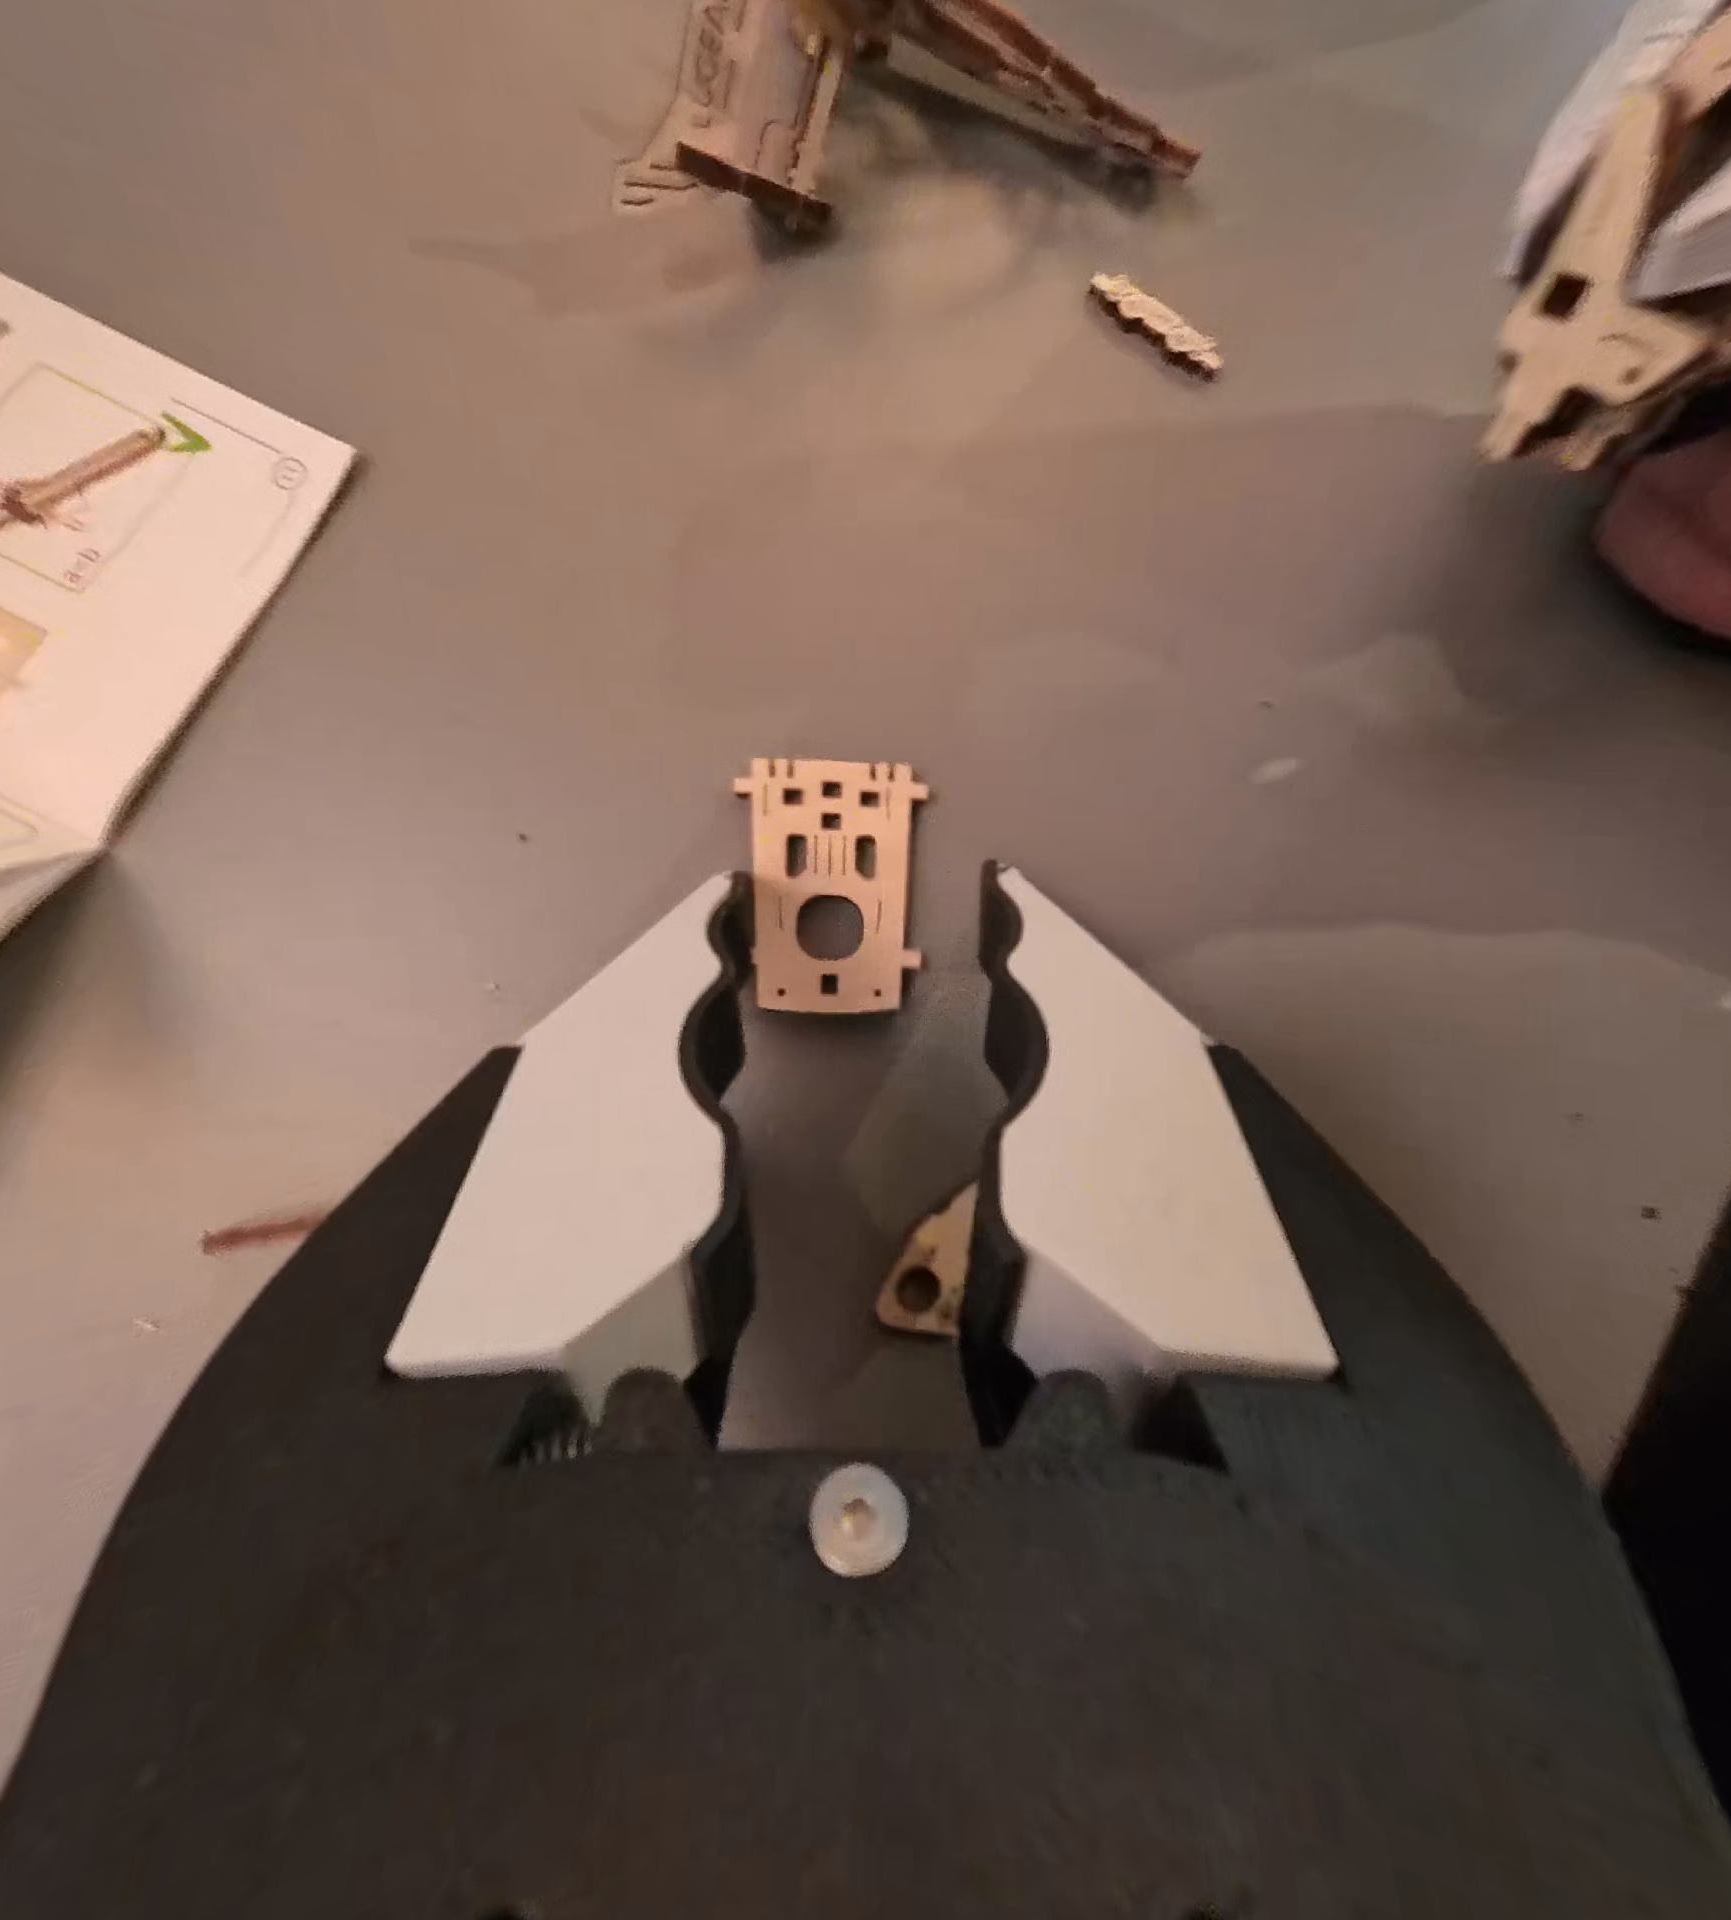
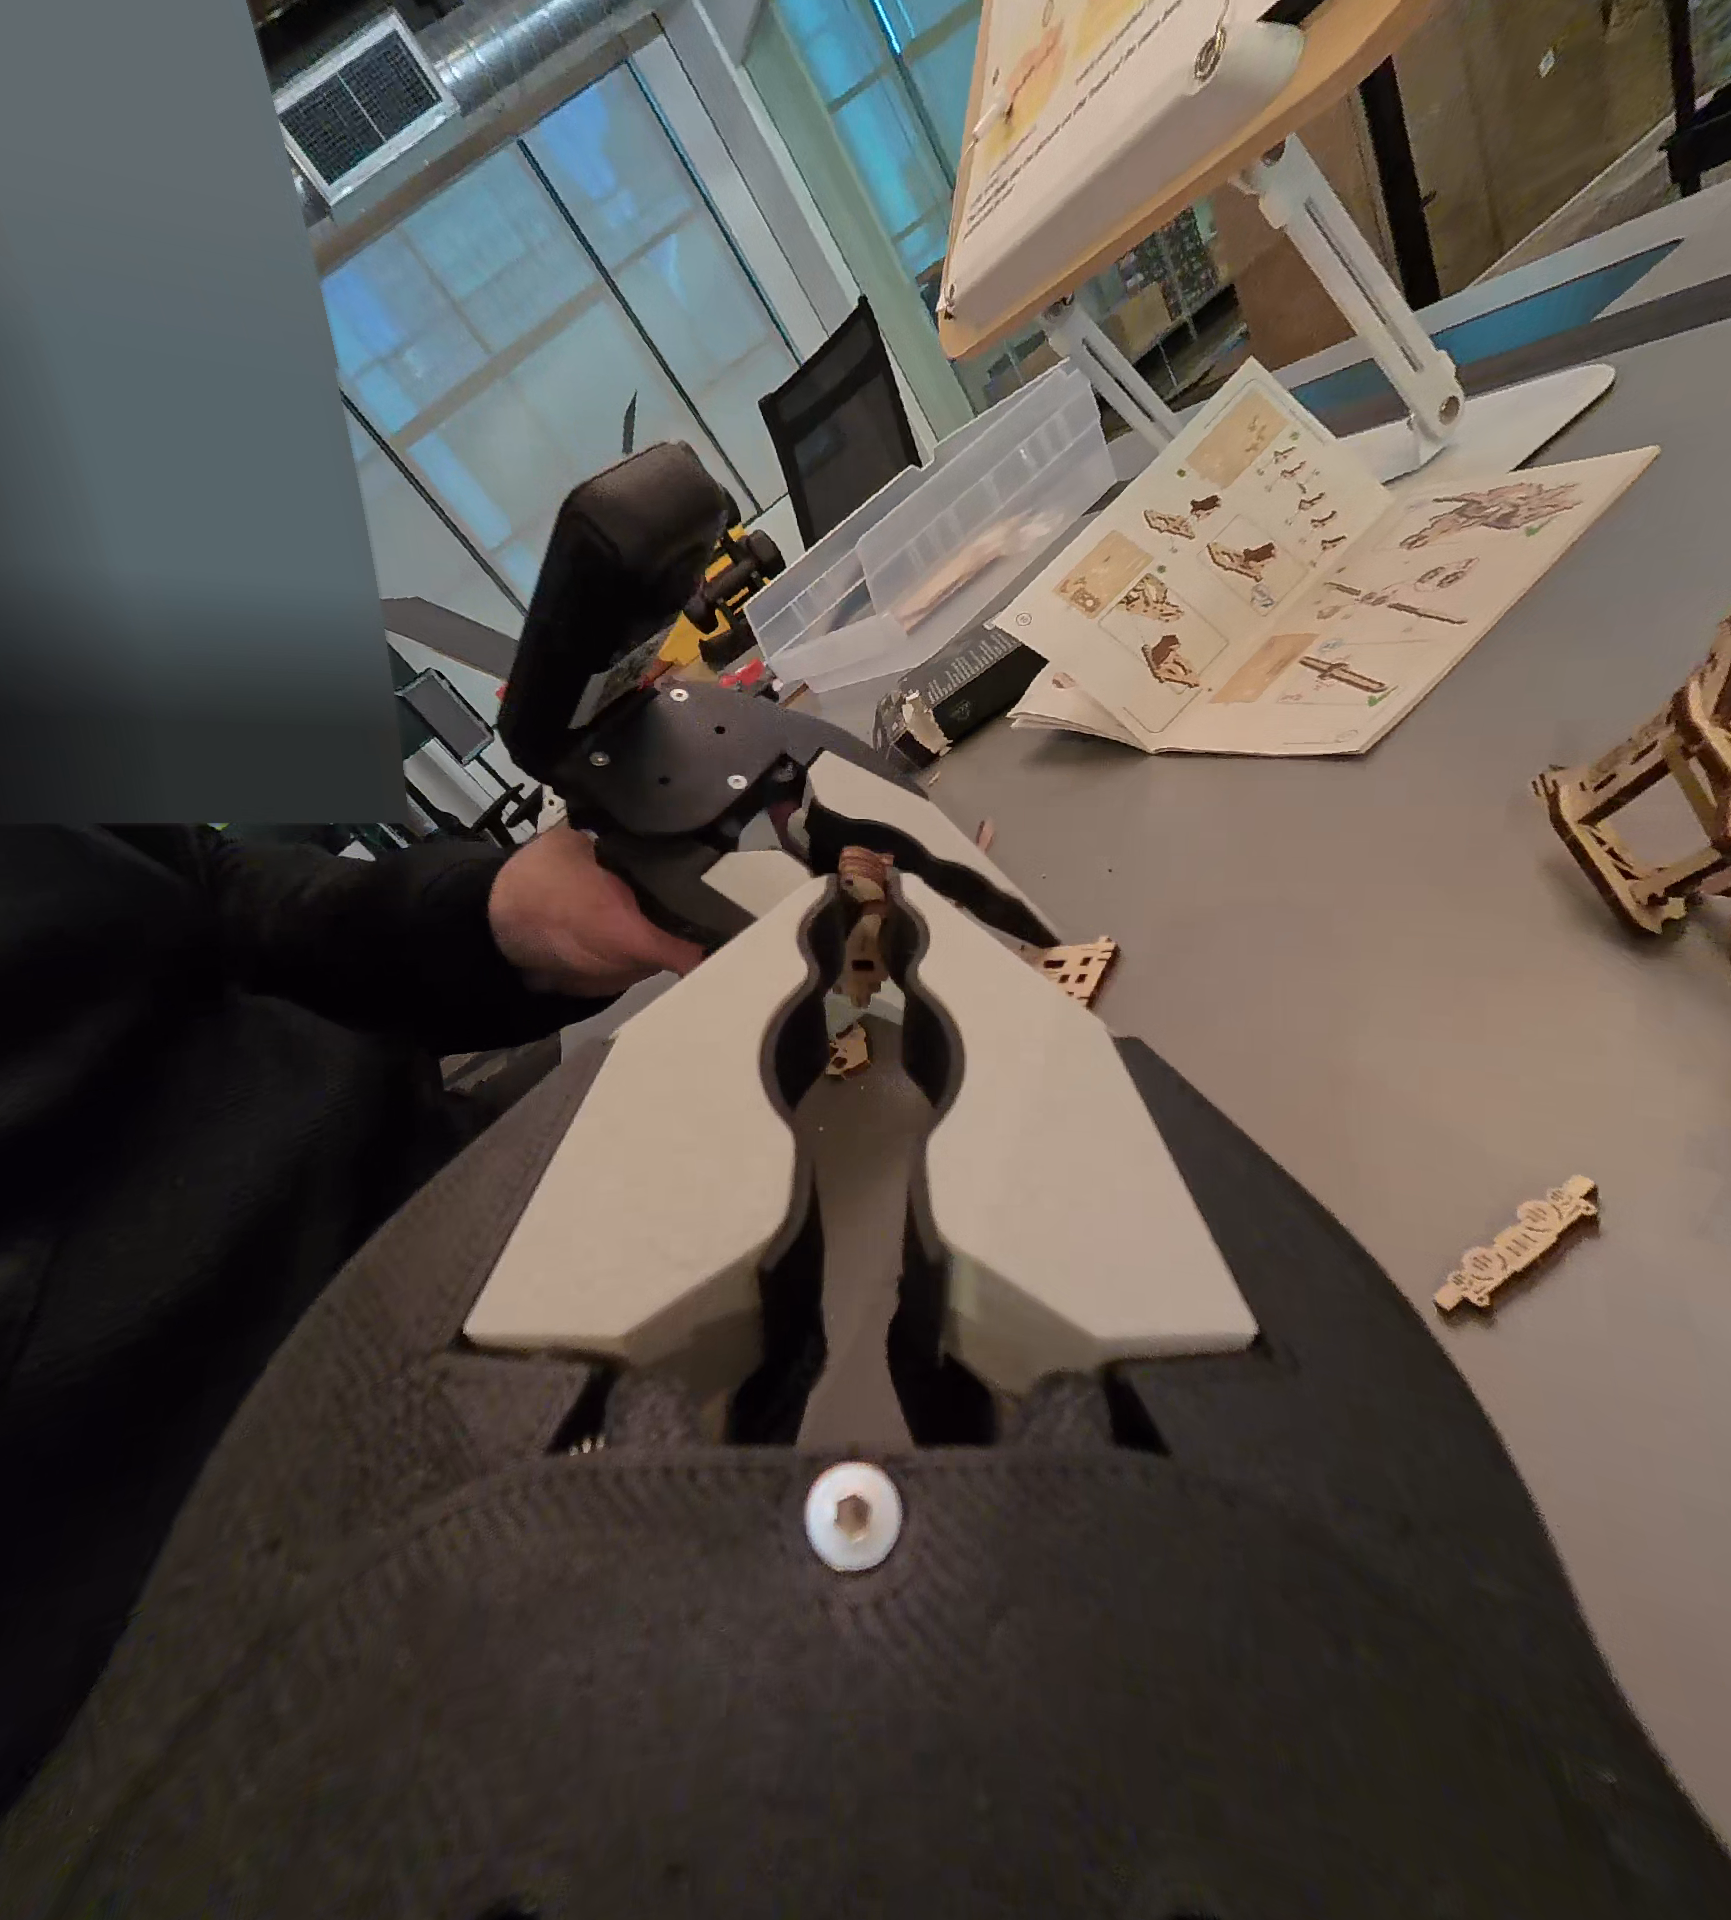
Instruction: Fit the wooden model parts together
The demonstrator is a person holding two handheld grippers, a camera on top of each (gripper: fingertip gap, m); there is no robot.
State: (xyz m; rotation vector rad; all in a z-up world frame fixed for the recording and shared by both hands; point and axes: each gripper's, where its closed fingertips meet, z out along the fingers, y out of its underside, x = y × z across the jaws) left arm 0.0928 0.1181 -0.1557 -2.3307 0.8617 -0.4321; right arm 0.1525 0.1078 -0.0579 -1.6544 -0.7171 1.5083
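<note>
A flat wooden plate with cut-out holes (image 1: 833,886) lies on the grey table (image 1: 1048,644) between the tips of my open left gripper (image 1: 861,883), closer to the left finger. A small wooden piece with a round hole (image 1: 928,1280) lies beside the right finger's base. My right gripper (image 2: 863,894) is shut on a small wooden sub-assembly (image 2: 861,940) and holds it above the table; it shows blurred at the upper right of the left wrist view (image 1: 1619,343). The left gripper (image 2: 902,862) shows beyond it, over the flat plate (image 2: 1079,966).
A partly built wooden frame model (image 1: 902,114) (image 2: 1713,831) stands farther back. A small notched wooden strip (image 1: 1155,322) (image 2: 1515,1254) lies loose. An open instruction booklet (image 1: 61,582) (image 2: 1308,613), clear plastic trays (image 2: 934,540) and a tilted stand with a board (image 2: 1204,166) sit along the table. The gap from one gripper's tips to the other's is roughly 11 cm.
</note>
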